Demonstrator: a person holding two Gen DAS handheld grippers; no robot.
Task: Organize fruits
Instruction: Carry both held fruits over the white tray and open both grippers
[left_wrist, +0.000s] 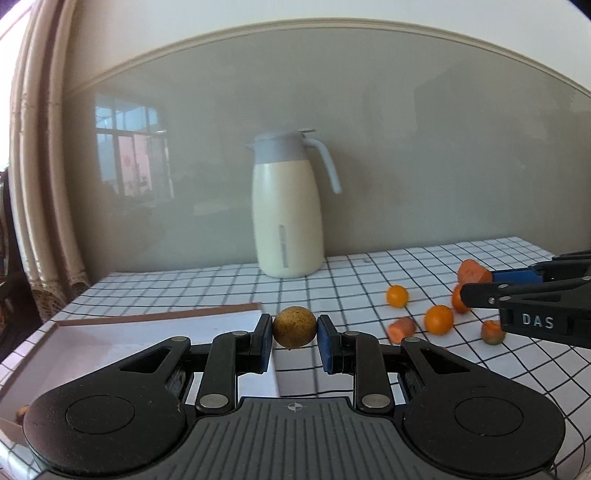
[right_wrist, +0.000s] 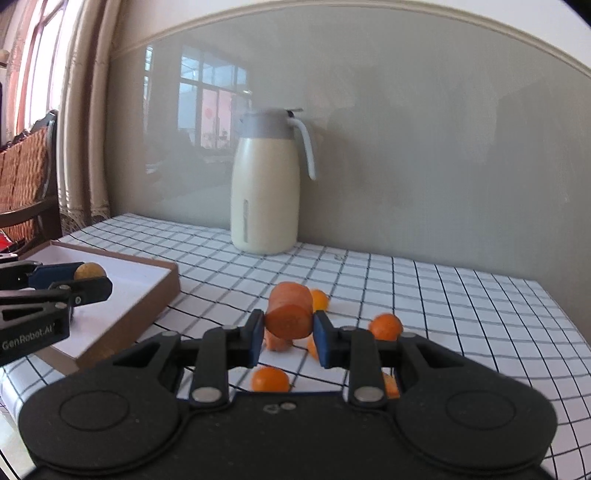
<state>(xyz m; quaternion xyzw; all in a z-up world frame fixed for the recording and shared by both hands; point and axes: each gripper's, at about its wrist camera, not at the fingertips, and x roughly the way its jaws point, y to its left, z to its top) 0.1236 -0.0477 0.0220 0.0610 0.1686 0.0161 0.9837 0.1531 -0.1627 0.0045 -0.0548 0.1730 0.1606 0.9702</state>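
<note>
My left tool (left_wrist: 294, 334) is clamped on a small brown speckled fruit (left_wrist: 294, 327), one blue pad pressing each side of it, and the fruit sits high between the tips, clear of the surface. My right tool (right_wrist: 289, 332) is closed on a carrot chunk (right_wrist: 290, 314), gripped across its cut end, with the rest of the piece pointing away from me.

Seen from the right wrist, the left tool hangs over the shallow brown-edged tray (right_wrist: 162, 291), its fruit above the white floor of it. That looks to me like the drop-off for this fruit. To do it well I would lower until the fruit is just over the tray floor before easing the pads apart, since a round fruit let go from height will roll and may hit the rim. I would set it well inside the rim, not near the edge.

Under and just beyond the right tool lie the loose pieces: small orange fruits (right_wrist: 385, 326) and more carrot pieces (left_wrist: 402, 328), scattered close together on the checked table (right_wrist: 461, 314). The carrot is held off the table above them. I would keep it level as I carry it, because the grip is only on one end and a tilt could let it twist out.

A cream jug (left_wrist: 287, 206) stands at the back against the wall, well apart from both tools.
</note>
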